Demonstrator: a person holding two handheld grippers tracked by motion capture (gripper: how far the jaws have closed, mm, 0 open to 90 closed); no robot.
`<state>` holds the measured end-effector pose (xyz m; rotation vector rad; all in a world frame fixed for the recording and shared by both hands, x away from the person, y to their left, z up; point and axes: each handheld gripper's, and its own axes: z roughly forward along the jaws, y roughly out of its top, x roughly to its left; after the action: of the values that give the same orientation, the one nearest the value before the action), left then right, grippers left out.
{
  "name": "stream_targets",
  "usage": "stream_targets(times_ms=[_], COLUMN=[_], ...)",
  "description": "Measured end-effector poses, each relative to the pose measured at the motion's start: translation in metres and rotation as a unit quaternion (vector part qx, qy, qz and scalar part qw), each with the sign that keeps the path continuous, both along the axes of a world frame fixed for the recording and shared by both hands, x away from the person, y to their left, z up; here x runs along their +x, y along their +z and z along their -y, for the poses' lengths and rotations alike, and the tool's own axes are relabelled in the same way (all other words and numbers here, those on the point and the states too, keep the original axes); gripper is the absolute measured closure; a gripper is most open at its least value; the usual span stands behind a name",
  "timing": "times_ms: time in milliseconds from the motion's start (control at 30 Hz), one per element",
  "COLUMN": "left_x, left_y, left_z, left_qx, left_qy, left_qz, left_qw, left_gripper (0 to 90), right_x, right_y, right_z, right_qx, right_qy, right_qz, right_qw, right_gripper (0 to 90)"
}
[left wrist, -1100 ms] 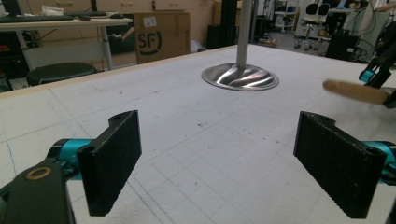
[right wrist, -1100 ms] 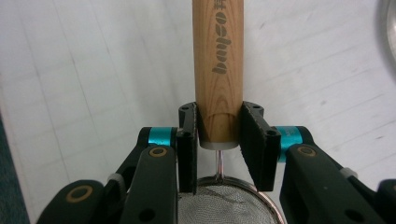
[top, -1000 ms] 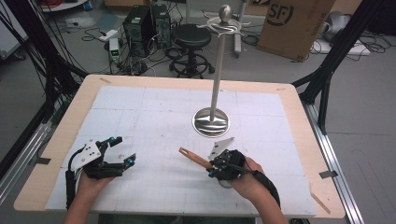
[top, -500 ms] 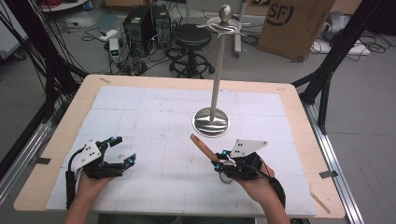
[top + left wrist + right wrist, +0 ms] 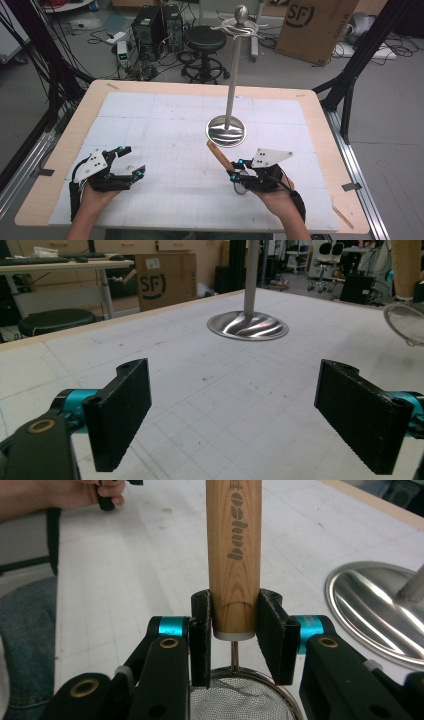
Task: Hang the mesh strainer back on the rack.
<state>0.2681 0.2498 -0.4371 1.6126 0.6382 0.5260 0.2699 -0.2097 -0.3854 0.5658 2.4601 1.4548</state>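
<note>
High view: wood-edged worktop (image 5: 320,107) w/ white gridded mat; wide bare stretch between the two hands and across the far half. Tall steel stand with round mirror-finish base (image 5: 226,131) sits right of centre, its base just beyond the right claw (image 5: 233,170). That claw is clamped on the wooden-handled wire-mesh strainer (image 5: 218,154); handle slants up-left toward the stand base, near it but apart. Mesh bowel end is mostly hidden under the claw body. Left claw (image 5: 131,161) rests near the front-left edge, jaws spread, nothing in them, well apart from the stand. Brown cardboard box (image 5: 314,22) on the floor behind reads "SF"; black round stool (image 5: 206,39) beside it. Person's forearms cut off at bottom edge.

Left gripper view: left claw (image 5: 235,410) jaws stand wide, only bare mat between. Stand base (image 5: 248,325) ahead, pole cut off at top. "SF" box (image 5: 165,280) past the far edge. Strainer handle and mesh rim (image 5: 407,322) clipped at the right edge.

Right gripper view: right claw (image 5: 234,635) pads press both sides of the handle's lower end (image 5: 234,555); burnt-in lettering runs along it, approx "bayco", not fully legible. Mesh bowl below jaws, cut off at bottom. Stand base (image 5: 375,605) at right, partly out of frame. Other hand (image 5: 75,492) top-left, mostly cut off.
</note>
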Motion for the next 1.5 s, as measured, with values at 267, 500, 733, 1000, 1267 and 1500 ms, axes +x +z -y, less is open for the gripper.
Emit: stream_targets(times_ms=[267, 500, 733, 1000, 1267, 1500], left_x=[-0.003, -0.005, -0.006, -0.003, -0.002, 0.001], left_y=[0.017, 0.030, 0.044, 0.074, 0.095, 0.110], left_z=[0.007, 0.009, 0.019, 0.038, 0.056, 0.079], left_qx=[-0.014, -0.031, -0.038, -0.030, -0.028, -0.030], left_qy=[-0.025, -0.044, -0.067, -0.102, -0.133, -0.163], left_qz=[-0.004, 0.000, 0.011, 0.038, 0.045, 0.049], left_qw=[0.9996, 0.9985, 0.9970, 0.9936, 0.9898, 0.9850], left_gripper=[16.1, 16.1, 15.9, 15.9, 15.7, 15.8], right_x=[0.001, -0.001, -0.002, 0.001, 0.004, 0.006], right_y=[0.002, 0.006, 0.009, 0.020, 0.026, 0.030], right_z=[0.003, 0.006, 0.004, -0.001, -0.007, -0.010], right_qx=[0.013, 0.040, 0.057, 0.081, 0.093, 0.103], right_qy=[0.003, 0.017, 0.031, 0.047, 0.066, 0.069], right_qz=[0.009, 0.023, 0.023, 0.032, 0.039, 0.040], right_qw=[0.9999, 0.9988, 0.9976, 0.9951, 0.9927, 0.9915], right_gripper=[68.6, 68.6, 68.6, 68.6, 68.6, 68.6])
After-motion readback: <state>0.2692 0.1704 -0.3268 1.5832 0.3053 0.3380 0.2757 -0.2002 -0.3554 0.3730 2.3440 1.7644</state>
